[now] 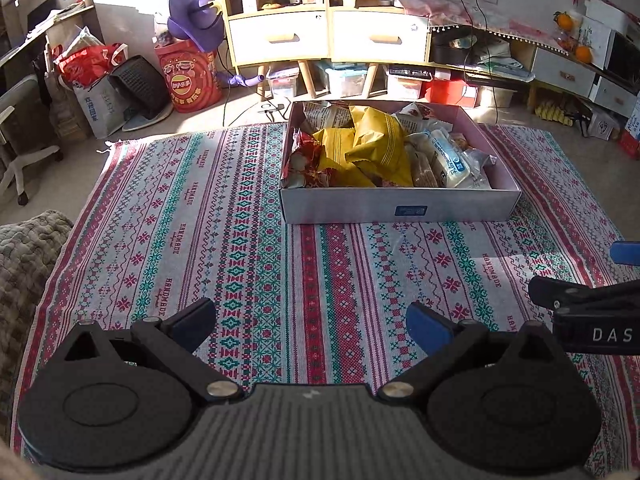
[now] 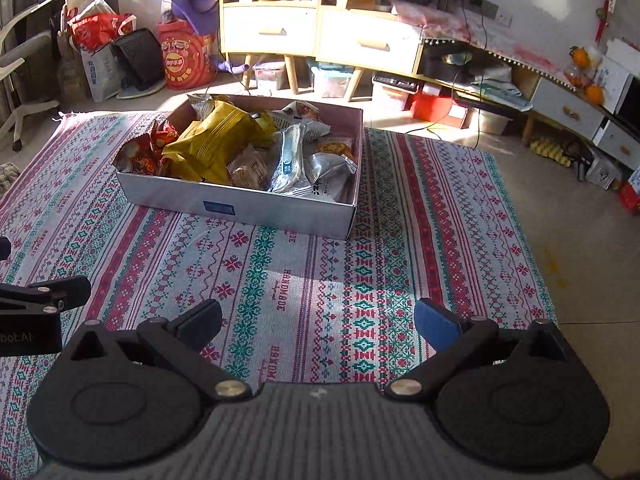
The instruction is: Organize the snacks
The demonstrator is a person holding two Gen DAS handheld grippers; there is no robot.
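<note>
A shallow grey cardboard box (image 1: 352, 204) sits on the patterned cloth (image 1: 200, 208), filled with snack packets: yellow bags (image 1: 376, 144), red wrappers (image 1: 304, 160) and clear-wrapped biscuits (image 1: 452, 156). The box also shows in the right wrist view (image 2: 280, 212), with yellow bags (image 2: 216, 140) and silver packets (image 2: 328, 164) inside. My left gripper (image 1: 310, 322) is open and empty above the cloth, well in front of the box. My right gripper (image 2: 318, 320) is open and empty, also in front of the box; part of it shows at the left view's right edge (image 1: 588, 312).
A wooden drawer cabinet (image 1: 328, 36) stands behind the cloth, with a red chip bag (image 1: 188, 76), black basket (image 1: 140, 84) and storage bins (image 1: 344, 80) on the floor. A knitted cushion (image 1: 24, 256) lies at left. A low white cabinet (image 2: 568, 108) stands at right.
</note>
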